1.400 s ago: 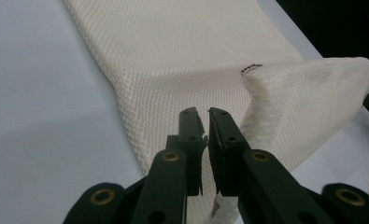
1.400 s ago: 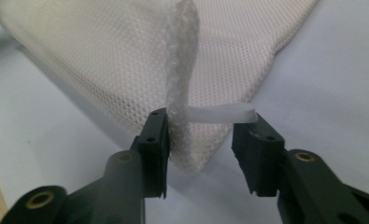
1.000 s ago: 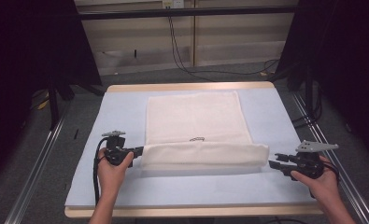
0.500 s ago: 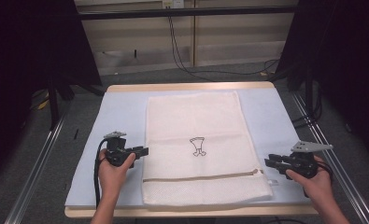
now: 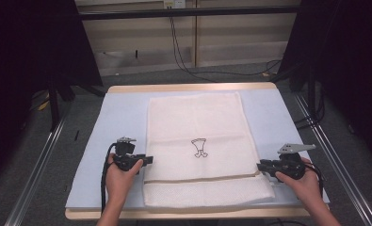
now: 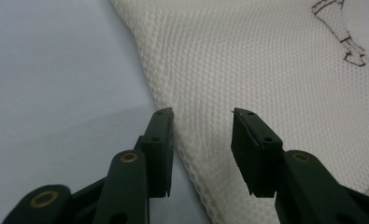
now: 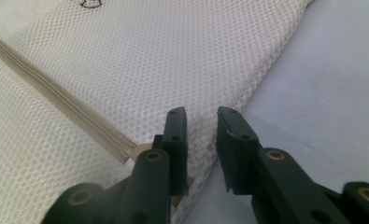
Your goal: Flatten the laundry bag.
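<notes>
A white mesh cloth bag [image 5: 198, 122] lies flat on the light blue mat [image 5: 122, 113]. It has a small black drawing [image 5: 199, 147] at its middle and a beige zipper seam [image 5: 202, 178] near the front. My left gripper [image 5: 148, 160] sits at the cloth's left edge. Its jaws have just been opening and stand apart above the mesh hem [image 6: 191, 158], gripper [image 6: 202, 116]. My right gripper [image 5: 260, 165] is at the right edge by the zipper's end [image 7: 126, 149]. Its jaws have just been closing to a narrow gap over the hem without pressing it, gripper [image 7: 202, 114].
The mat covers a wooden table whose far edge [image 5: 188, 87] shows behind the cloth. Metal rails [image 5: 37, 160] run along both sides. Cables [image 5: 188, 61] trail on the floor beyond. Bare mat lies left and right of the cloth.
The cloth's folded front flap has been laid out toward the table's near edge, and the drawing now shows. The left jaws have let go of the cloth. The right gripper shifted slightly left.
</notes>
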